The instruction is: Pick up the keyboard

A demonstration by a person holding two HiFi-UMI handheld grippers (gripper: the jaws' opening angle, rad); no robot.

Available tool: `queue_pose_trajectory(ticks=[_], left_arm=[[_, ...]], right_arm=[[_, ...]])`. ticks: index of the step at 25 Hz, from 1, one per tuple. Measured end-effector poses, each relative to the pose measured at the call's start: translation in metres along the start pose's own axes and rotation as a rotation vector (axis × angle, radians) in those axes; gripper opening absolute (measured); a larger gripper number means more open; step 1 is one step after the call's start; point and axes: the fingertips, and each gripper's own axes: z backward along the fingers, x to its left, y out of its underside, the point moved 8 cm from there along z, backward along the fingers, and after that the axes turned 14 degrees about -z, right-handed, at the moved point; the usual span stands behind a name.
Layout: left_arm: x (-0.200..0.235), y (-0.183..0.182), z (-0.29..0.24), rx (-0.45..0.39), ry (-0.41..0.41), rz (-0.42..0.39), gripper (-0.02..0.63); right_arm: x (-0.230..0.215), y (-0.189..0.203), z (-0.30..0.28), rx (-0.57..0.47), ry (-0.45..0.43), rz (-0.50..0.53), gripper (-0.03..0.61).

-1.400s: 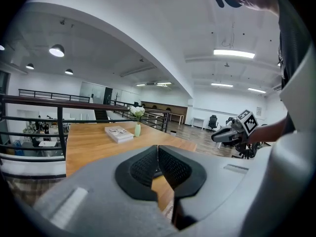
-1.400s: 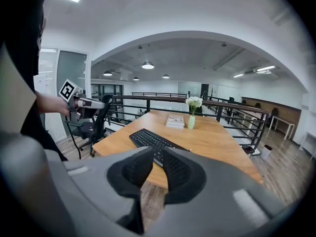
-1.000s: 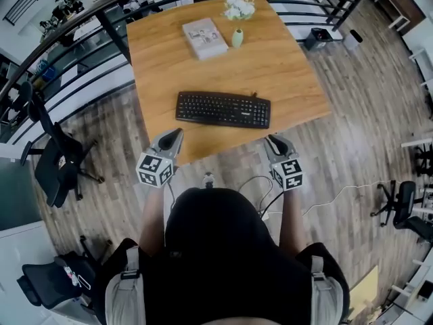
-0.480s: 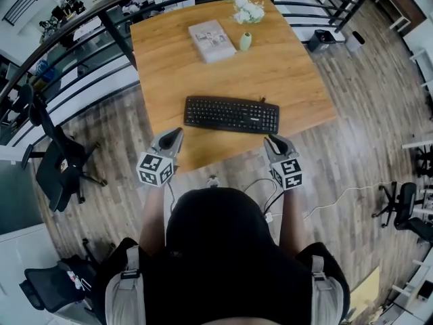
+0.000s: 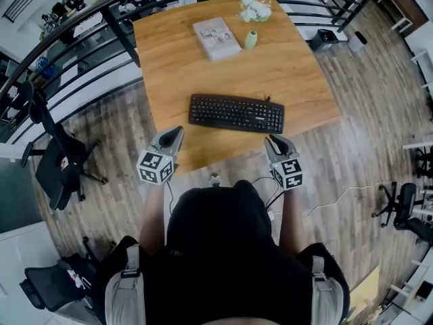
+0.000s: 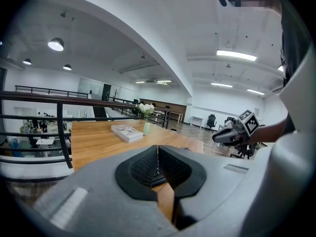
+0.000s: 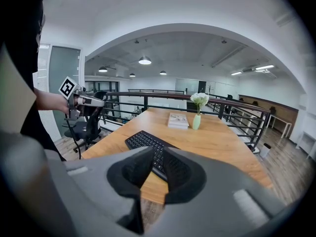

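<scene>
Jaws of the left tool [image 6: 158, 151] stand together, pad against pad, with nothing between them. The right tool [image 7: 157, 154] is closed too, tips meeting on nothing. Both tools hang short of the near edge of the light wooden bench [image 5: 291, 66], over the grey-brown plank floor [image 5: 352, 168]. They are well apart from each other, each aimed at the bench and tipped a little downward. The black computer keyboard [image 5: 236, 113] lies flat on the bench close to that edge, near both tools and touched by neither.

Only the head view takes in both tools at once, with bare forearms [image 5: 154, 215] reaching forward from the person's body. The right gripper view shows most of the keyboard above its jaws, and a hand [image 7: 49, 101] holding the left tool out at the left. The left gripper view gives only a sliver of keys behind its closed pads.

Farther back on the bench are a flat white book [image 5: 216, 38], a pale green vase [image 5: 251, 40] and white flowers [image 5: 256, 9]. A black metal railing [image 6: 39, 96] runs behind the bench.
</scene>
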Motion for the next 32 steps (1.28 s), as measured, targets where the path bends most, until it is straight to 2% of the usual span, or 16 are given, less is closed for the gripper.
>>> queue_pose_trajectory(ticks=[9, 14, 22, 32], left_arm=[[-0.007, 0.002, -0.001, 0.017, 0.015, -0.007, 0.015], [0.004, 0.005, -0.003, 0.023, -0.010, 0.008, 0.015], [0.003, -0.001, -0.031, 0.036, -0.008, -0.004, 0.015], [0.015, -0.005, -0.073, 0.061, -0.007, 0.040, 0.015]], right_arm=[[-0.008, 0.008, 0.006, 0.003, 0.018, -0.029, 0.066], [-0.011, 0.007, -0.001, 0.007, 0.011, -0.023, 0.066], [-0.041, 0.004, -0.011, 0.020, 0.023, -0.044, 0.066], [-0.076, -0.005, -0.037, 0.058, 0.015, -0.065, 0.066]])
